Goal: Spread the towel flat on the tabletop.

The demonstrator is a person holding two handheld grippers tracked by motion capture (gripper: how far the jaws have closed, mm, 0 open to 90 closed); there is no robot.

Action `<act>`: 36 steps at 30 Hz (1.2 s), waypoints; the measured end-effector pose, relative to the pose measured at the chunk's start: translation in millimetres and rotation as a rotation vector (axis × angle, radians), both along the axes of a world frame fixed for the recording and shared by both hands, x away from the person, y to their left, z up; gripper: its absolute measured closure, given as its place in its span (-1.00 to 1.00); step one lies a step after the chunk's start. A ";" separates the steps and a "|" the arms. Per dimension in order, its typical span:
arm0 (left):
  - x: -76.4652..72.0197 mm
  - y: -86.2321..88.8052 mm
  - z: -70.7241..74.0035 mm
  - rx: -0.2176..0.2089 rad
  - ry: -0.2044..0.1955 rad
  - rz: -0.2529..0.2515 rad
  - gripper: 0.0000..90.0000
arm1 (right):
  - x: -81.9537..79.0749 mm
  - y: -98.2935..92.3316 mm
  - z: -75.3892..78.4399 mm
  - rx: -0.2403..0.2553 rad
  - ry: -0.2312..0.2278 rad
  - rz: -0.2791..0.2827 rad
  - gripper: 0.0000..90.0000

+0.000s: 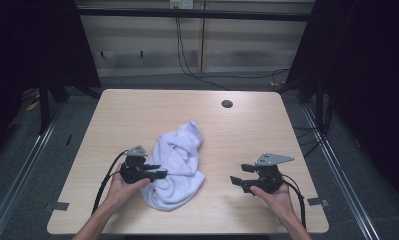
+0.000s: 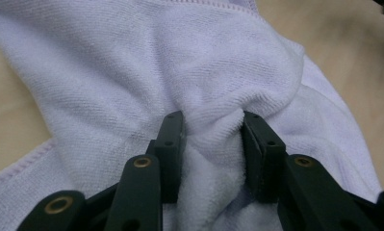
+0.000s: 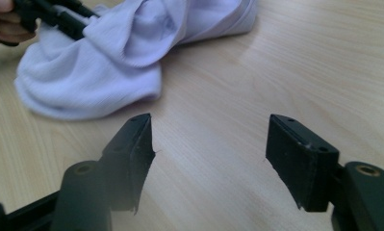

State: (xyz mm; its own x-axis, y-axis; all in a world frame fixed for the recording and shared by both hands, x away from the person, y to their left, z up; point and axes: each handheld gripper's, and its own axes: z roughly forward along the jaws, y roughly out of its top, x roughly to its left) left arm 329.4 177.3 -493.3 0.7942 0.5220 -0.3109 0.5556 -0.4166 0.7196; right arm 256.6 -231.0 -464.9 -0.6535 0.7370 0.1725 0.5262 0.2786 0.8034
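Between the jaws of the left gripper (image 2: 212, 127) a thick ridge of white terry towel (image 2: 146, 72) is pinched, the cloth bulging up and out past both pads, so the hold looks firm and deep rather than a nip at a hem. From the high view that left gripper (image 1: 159, 171) bites the towel (image 1: 179, 165) at its left flank, likely so a fold can be lifted or dragged clear of the heap. The towel lies crumpled in a loose mound a little left of the middle of the desk (image 1: 247, 135), its narrower end pointing away from the person.

The right gripper (image 3: 209, 154) has its jaws spread wide with nothing between them, bare wood showing through the gap. It sits low over the desk, apart from the towel's right edge (image 3: 108, 72) and aimed toward it, which reads as waiting for a second corner to take. In the high view this right gripper (image 1: 238, 177) is near the towel but clear of it.
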 end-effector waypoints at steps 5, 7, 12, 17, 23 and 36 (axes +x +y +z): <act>-24.8 -5.3 -2.1 -0.018 0.000 -0.031 0.41 | -1.1 3.0 2.0 0.002 -0.008 -0.004 -0.14; -31.7 -7.2 -2.1 -0.021 0.004 -0.039 0.41 | -1.5 5.8 1.6 -0.003 -0.003 0.006 -0.10; -50.6 -13.8 0.3 -0.011 0.016 -0.094 0.41 | -1.6 14.7 1.6 -0.014 -0.003 0.039 -0.04; -64.4 -13.4 5.8 -0.029 0.003 -0.129 0.34 | 6.6 28.0 1.9 -0.042 -0.016 0.057 -0.01; -42.3 -6.8 18.9 -0.104 -0.023 -0.089 0.24 | 28.7 47.6 18.8 -0.006 -0.032 0.096 -0.02; -1.6 0.9 32.4 -0.196 -0.039 0.041 -0.01 | 87.2 114.5 12.4 -0.030 -0.003 0.179 -0.14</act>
